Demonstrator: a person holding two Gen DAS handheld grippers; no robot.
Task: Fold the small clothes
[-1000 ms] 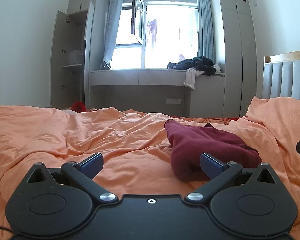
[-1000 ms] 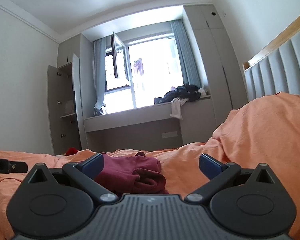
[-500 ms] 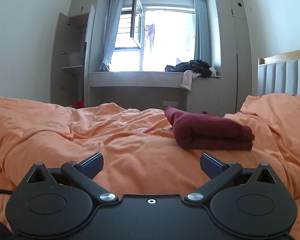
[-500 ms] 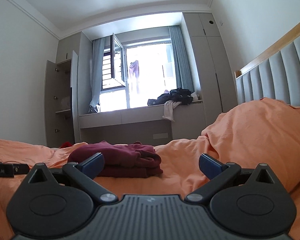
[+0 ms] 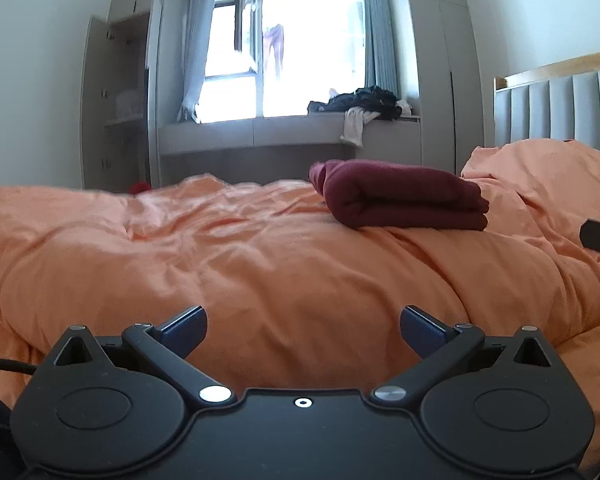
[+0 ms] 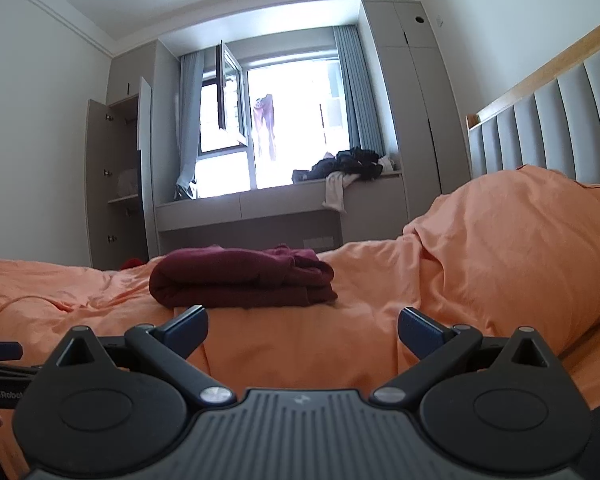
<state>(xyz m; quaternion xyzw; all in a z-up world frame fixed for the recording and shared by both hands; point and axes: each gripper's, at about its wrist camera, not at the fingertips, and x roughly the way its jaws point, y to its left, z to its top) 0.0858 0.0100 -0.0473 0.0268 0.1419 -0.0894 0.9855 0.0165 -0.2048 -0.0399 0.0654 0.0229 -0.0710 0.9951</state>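
**Hand-held grippers spread wide, folded maroon garment lying on the bed**

The left hand-held gripper [image 5: 303, 326] fills the bottom of the left wrist view, its two blue-padded fingers [image 5: 182, 325] set far apart with nothing between them. It hangs low over an orange duvet [image 5: 236, 264] that covers the bed. The maroon garment [image 5: 404, 200] lies folded into a flat, layered bundle on the duvet, right of centre in this frame, well apart from the fingers. At the far right edge, a dark tip of the other gripper pokes into the frame.

The right hand-held gripper [image 6: 302, 327] sits at the bottom of the right wrist view, also spread wide and holding nothing. Here the maroon garment [image 6: 240, 278] rests on the duvet left of centre, just above the left finger in the frame; whether the finger touches it cannot be told. A raised mound of orange bedding [image 6: 516, 248] fills the right of the frame, in front of a grey padded headboard [image 6: 552, 128] with a wooden top rail.

In the upper middle of both views is a bright window [image 6: 292, 128] with blue-grey curtains. A pile of dark clothes [image 6: 348, 166] sits on the window seat beneath it, with a pale cloth hanging over the edge. An open wardrobe [image 6: 116, 184] stands at the left
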